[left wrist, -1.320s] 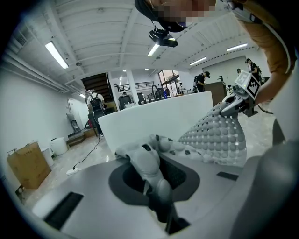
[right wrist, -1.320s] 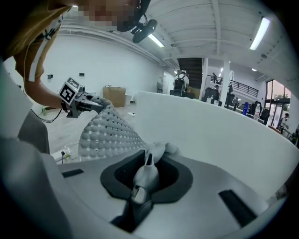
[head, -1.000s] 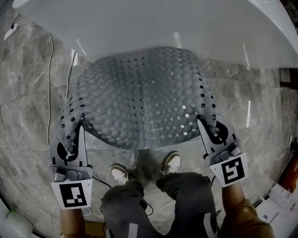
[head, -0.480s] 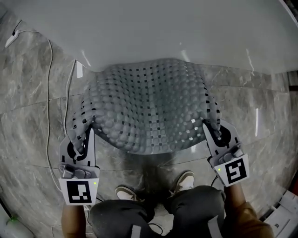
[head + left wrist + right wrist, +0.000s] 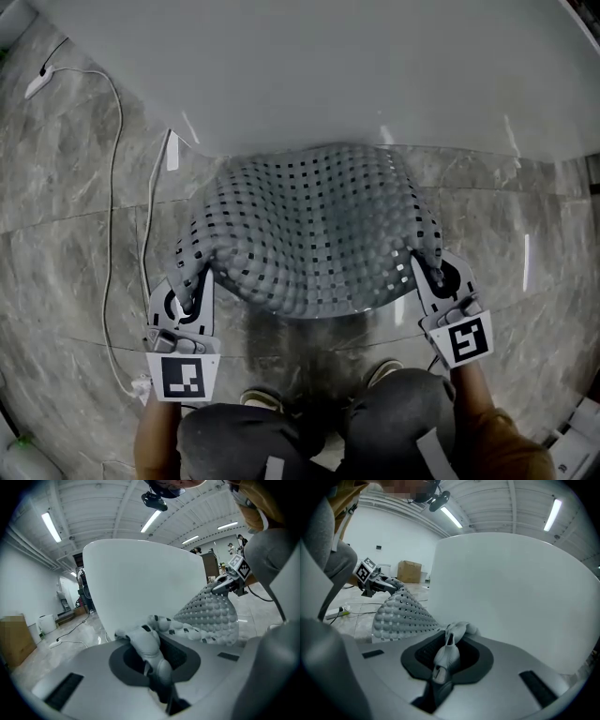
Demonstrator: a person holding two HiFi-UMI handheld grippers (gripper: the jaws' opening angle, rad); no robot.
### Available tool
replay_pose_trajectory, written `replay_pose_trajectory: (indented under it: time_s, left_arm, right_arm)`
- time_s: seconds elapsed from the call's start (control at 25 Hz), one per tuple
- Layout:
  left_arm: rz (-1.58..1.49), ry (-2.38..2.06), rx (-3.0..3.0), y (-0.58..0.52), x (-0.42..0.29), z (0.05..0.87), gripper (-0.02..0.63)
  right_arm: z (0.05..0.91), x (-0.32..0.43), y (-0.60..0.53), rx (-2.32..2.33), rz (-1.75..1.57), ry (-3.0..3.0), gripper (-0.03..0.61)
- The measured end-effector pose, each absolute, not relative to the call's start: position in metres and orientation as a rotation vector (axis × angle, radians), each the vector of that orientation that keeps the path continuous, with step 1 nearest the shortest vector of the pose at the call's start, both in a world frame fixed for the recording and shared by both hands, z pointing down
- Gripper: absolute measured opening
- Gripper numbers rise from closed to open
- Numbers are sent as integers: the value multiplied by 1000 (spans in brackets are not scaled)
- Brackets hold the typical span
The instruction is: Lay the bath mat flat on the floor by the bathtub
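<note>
A grey bubbled bath mat [image 5: 314,230] with square holes hangs sagging between both grippers, just above the marble floor [image 5: 66,253], its far edge against the white bathtub [image 5: 309,66]. My left gripper [image 5: 192,298] is shut on the mat's near left corner [image 5: 147,644], bunched between the jaws. At the near right corner [image 5: 446,656], my right gripper [image 5: 427,272] is shut on the folded mat edge. The left gripper view shows the mat [image 5: 208,616] stretching across to the other gripper; the right gripper view shows the mat [image 5: 401,613] likewise.
A white cable [image 5: 117,187] runs over the floor at left, ending at a plug [image 5: 39,82] near the tub. The person's knees [image 5: 309,441] and shoes are at the bottom of the head view. A cardboard box [image 5: 409,571] stands far off.
Both grippers have carried the mat lower and closer to the tub. The left gripper has shifted right in the head view, and the mat looks narrower and more gathered.
</note>
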State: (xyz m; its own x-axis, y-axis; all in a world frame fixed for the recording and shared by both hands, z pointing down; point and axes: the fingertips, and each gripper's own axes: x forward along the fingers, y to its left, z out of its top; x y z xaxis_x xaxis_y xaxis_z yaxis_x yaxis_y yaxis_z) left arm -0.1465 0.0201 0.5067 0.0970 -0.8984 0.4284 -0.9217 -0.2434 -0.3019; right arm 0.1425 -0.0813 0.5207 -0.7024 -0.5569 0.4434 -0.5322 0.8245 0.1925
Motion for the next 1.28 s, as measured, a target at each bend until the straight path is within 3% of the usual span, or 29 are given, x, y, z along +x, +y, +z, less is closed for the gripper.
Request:
replay_pose_trajectory:
  time_s: [0.6,0.8,0.96,1.12,1.28]
  left_arm:
    - [977,-2011,2412,10,-144,494,44]
    - [1164,-1733,2375,32,-127,525,48]
    - [934,-1674,2243,59,-115,585,51]
    - [657,-1674,1947,80,-152,635,56]
    - [643,-1723,1875,73,-168,644,75]
  right_arm:
    - [536,165,-83,935,-26,-2550,54]
    - [553,160,-78,767,14,-2443,55]
    - [593,167,-77,786,64,-2382,60]
    - [619,172,-76,804,87,-2342,67]
    - [632,178,-73,811,95,-2291,80]
